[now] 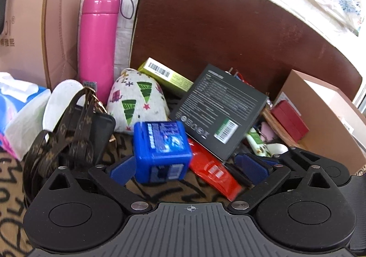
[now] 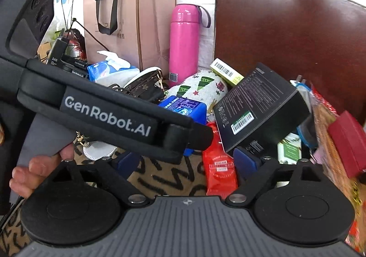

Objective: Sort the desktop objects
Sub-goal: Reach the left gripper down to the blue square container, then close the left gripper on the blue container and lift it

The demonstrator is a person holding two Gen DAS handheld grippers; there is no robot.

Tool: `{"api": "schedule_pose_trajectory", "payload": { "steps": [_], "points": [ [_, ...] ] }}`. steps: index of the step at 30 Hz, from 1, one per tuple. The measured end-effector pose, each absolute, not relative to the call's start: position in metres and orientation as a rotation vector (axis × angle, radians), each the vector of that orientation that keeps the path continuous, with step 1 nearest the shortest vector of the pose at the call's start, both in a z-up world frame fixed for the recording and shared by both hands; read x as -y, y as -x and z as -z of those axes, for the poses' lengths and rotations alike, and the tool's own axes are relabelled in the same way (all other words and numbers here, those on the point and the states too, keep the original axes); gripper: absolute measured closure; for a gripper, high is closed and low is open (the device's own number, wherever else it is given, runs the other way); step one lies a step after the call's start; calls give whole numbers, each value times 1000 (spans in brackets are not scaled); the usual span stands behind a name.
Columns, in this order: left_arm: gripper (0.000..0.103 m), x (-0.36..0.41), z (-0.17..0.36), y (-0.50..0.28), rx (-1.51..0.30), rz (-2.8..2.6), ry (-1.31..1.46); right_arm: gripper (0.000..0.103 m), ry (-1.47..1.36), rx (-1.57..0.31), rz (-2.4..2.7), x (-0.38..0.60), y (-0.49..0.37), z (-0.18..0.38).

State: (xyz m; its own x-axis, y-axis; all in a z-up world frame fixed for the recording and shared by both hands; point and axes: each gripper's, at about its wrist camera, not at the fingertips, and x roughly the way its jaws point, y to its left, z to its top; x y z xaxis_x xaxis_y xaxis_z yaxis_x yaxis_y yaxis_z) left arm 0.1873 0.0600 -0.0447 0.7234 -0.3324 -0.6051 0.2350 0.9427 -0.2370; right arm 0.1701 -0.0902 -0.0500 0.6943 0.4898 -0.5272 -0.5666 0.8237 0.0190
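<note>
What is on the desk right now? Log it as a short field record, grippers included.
surface: patterned cloth
left gripper: open, blue box against one finger only
right gripper: open, red packet between the fingers, not gripped
standing at back: pink flask, paper bag
leaning: black box over the red packet
also: Christmas-print pouch, tissue pack

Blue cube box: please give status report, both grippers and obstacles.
Left gripper open, blue cube box between its fingers. Right gripper open, empty. Black carton leans close behind.
</note>
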Motion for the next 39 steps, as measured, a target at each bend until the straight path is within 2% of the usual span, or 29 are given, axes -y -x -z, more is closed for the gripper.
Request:
{"api": "schedule_pose_trajectory", "payload": {
  "steps": [5,12,14,20,22,29,39],
  "points": [
    [2,-66,51,-205,-717,327,159,24,156,-546,-646,80,-185,53],
    [5,-76,60,-222,-747,319,158,28,145,-559,-677,70,-199,57],
    [10,-79,62,-225,-757,324,161,35,146,-568,-669,69,-202,58],
    [22,-77,66,-233,-790,337,156,39,175,-581,-654,65,-209,63],
    [30,-77,66,-232,-792,329,147,40,182,-581,-654,65,-209,64],
    [34,-68,59,-210,-790,317,122,46,194,-591,-657,71,-192,59],
    [36,-30,48,-149,-805,328,114,46,161,-628,-630,102,-135,46]
  ]
}}
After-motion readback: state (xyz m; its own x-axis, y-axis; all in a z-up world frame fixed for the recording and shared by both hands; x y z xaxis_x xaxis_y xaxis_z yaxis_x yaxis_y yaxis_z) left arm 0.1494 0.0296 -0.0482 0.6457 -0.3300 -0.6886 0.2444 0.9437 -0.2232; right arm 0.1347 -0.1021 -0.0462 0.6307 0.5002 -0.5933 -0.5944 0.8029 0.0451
